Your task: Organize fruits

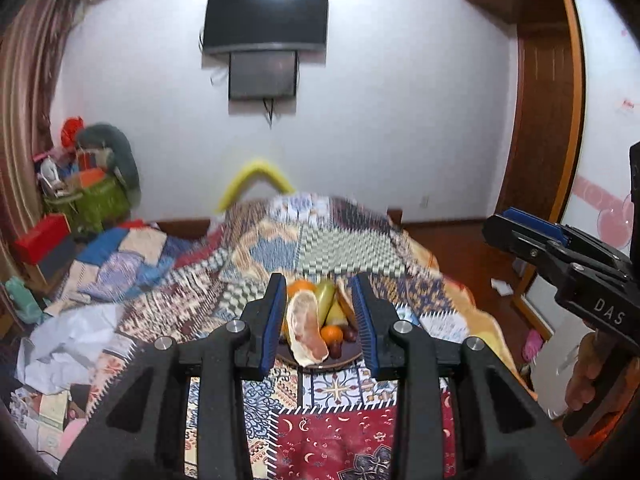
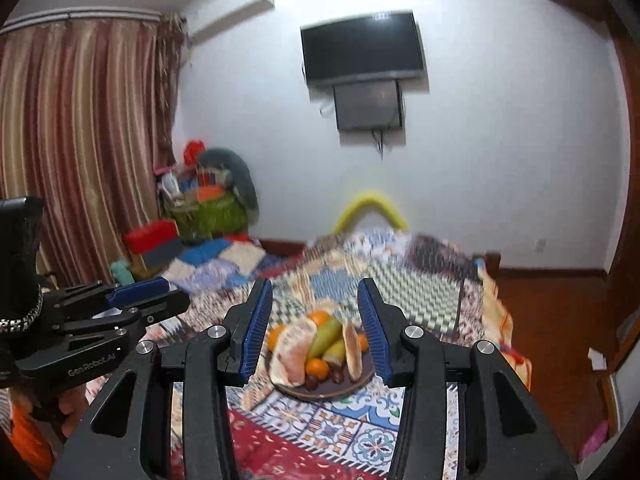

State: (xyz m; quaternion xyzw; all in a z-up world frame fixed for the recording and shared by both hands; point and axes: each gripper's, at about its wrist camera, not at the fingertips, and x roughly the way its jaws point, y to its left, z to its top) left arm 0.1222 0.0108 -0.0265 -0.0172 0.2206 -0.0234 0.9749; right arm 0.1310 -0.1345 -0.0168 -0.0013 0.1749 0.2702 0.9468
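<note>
A dark round plate [image 2: 352,387] of fruit lies on the patterned bedspread. It holds a large peeled pomelo piece [image 2: 292,354], green pears [image 2: 326,338], oranges [image 2: 317,367], dark dates [image 2: 337,376] and a pale slice [image 2: 352,350]. My right gripper [image 2: 316,332] is open and empty, above and short of the plate. In the left wrist view the plate [image 1: 344,358] with the pomelo piece [image 1: 306,328] shows between the fingers of my left gripper [image 1: 320,320], which is open and empty. Each gripper shows in the other's view, the right gripper [image 1: 560,248] and the left gripper [image 2: 120,304].
The bed is covered by a patchwork bedspread [image 2: 400,292]. Crumpled white paper [image 1: 68,344] lies on its left side. A cluttered pile with a green basket [image 2: 208,210] stands by the curtain. A wall TV [image 2: 360,48] hangs ahead; wooden floor [image 2: 552,320] lies right.
</note>
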